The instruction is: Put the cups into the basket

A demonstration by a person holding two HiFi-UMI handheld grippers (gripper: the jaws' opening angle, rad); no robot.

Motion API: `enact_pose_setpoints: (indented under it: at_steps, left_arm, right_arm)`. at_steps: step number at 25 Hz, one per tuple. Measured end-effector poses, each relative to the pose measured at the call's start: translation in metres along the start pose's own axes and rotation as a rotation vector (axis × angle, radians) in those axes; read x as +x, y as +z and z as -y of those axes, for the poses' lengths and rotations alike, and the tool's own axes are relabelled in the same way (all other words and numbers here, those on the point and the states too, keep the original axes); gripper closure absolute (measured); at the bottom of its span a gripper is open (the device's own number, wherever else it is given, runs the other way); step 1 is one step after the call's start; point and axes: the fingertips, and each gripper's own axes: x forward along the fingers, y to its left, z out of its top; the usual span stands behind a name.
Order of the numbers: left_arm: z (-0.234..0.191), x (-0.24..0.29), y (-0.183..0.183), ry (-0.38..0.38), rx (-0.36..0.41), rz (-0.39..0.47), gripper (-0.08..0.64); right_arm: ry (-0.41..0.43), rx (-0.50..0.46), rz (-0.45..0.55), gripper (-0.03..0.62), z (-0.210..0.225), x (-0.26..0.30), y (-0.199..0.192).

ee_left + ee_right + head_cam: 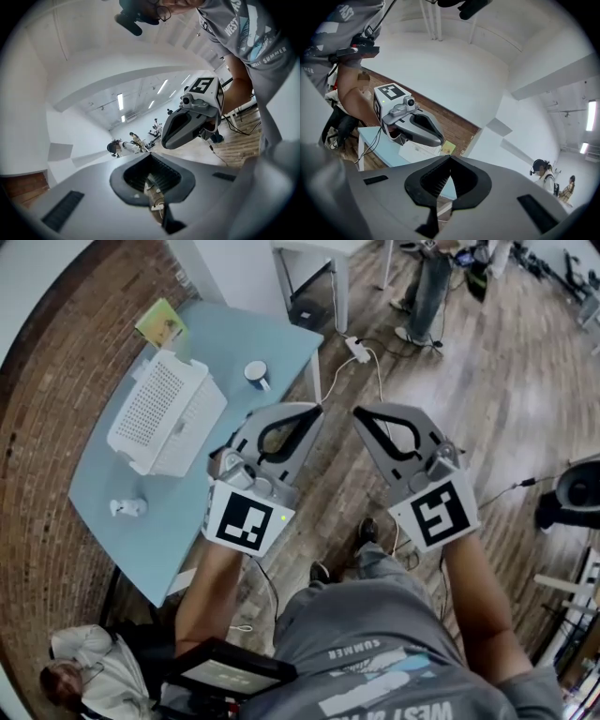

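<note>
A white slatted basket [159,413] stands on the light blue table [122,474] at the left of the head view. A dark cup with a white inside [257,374] sits upright near the table's far corner. A small white cup-like thing [127,507] lies nearer the front edge. My left gripper [312,412] and right gripper [364,413] are side by side over the wooden floor, to the right of the table. Both are shut, with nothing between their jaws. The left gripper view shows its jaws [150,155] closed; the right gripper view shows the same [450,158].
A yellow-green card [161,322] leans at the table's far edge against the brick wall. A power strip with cables [358,350] lies on the floor beyond the grippers. A white table's legs [333,282] stand further off. A seated person [84,662] is at bottom left.
</note>
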Motion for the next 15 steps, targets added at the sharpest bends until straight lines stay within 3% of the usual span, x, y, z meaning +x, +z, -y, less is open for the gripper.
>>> enact_pose_setpoints:
  at_steps: [8,15]
  left_arm:
    - [-0.023,0.074,-0.021,0.054,-0.006,-0.082,0.56]
    - [-0.04,0.095,-0.023,0.099,0.0,-0.132,0.56]
  right_arm:
    - [0.09,0.008,0.068,0.581,0.059,0.024,-0.038]
    - [0.133,0.009,0.101,0.58,0.083,0.038,-0.05]
